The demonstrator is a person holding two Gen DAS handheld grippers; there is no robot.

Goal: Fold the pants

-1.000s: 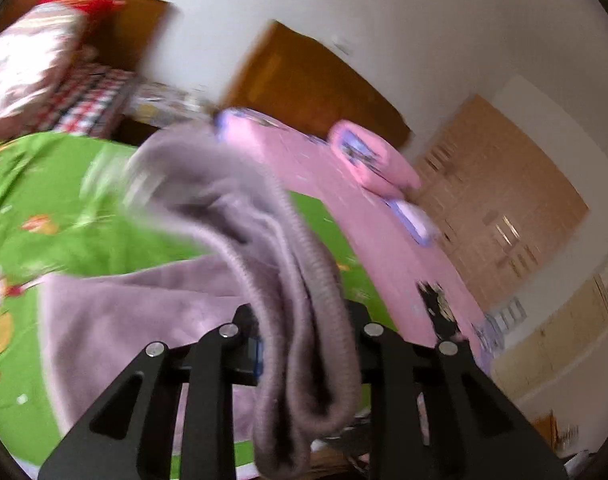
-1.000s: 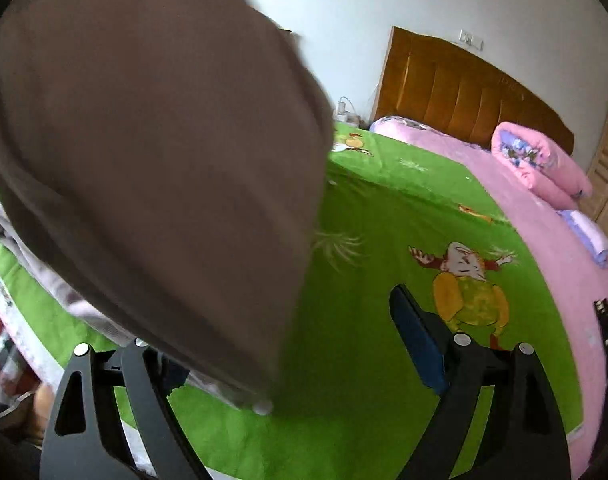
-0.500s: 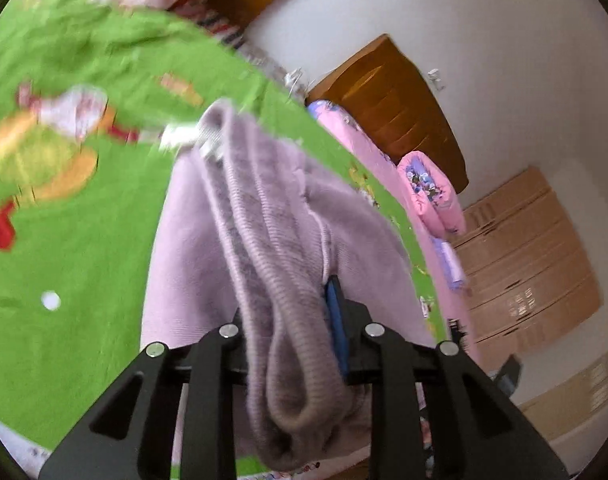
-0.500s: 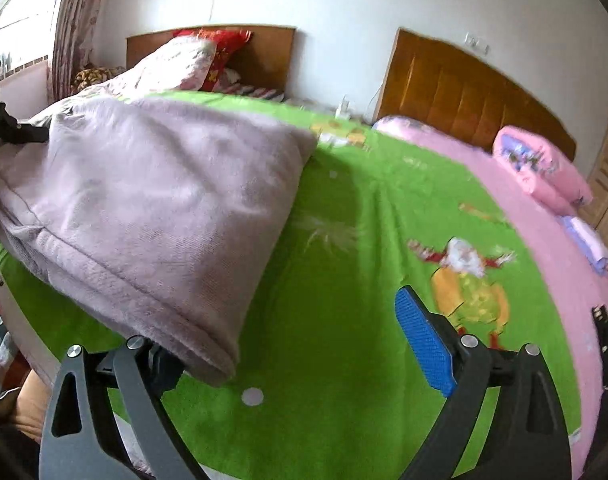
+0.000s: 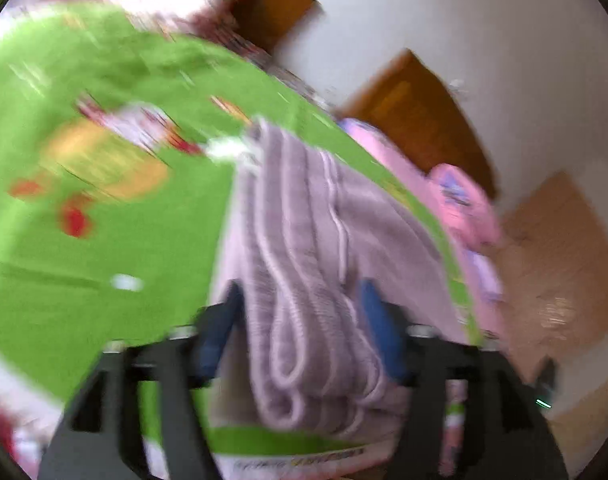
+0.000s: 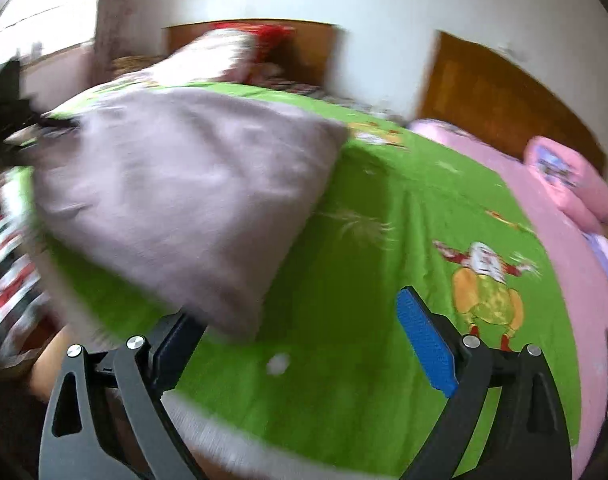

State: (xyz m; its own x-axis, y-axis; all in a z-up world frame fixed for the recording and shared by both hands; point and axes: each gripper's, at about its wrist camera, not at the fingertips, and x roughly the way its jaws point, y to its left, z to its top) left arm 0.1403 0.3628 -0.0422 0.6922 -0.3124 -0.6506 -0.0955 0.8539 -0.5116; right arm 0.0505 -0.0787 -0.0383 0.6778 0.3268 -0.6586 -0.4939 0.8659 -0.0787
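The lilac knit pants point(image 5: 312, 248) lie folded in several layers on the green bedspread point(image 5: 104, 240). My left gripper point(image 5: 304, 320) is open, its blue pads on either side of the ribbed folded edge, which lies loose between them. In the right wrist view the folded pants point(image 6: 192, 184) lie at the left of the green bedspread point(image 6: 364, 300). My right gripper point(image 6: 300, 332) is wide open and empty, its left finger just under the near corner of the pants. The view is blurred by motion.
A pink blanket point(image 6: 544, 208) and pink rolled bedding point(image 6: 572, 176) lie at the right. Pillows point(image 6: 224, 52) and wooden headboards point(image 6: 504, 92) stand at the back. A person's striped clothing point(image 6: 8, 280) is at the near left. Wooden cabinets point(image 5: 556, 264) line the right wall.
My left gripper has opened and let go of the pants' folded edge, which now rests on the bed. The right gripper stays open beside the pants.
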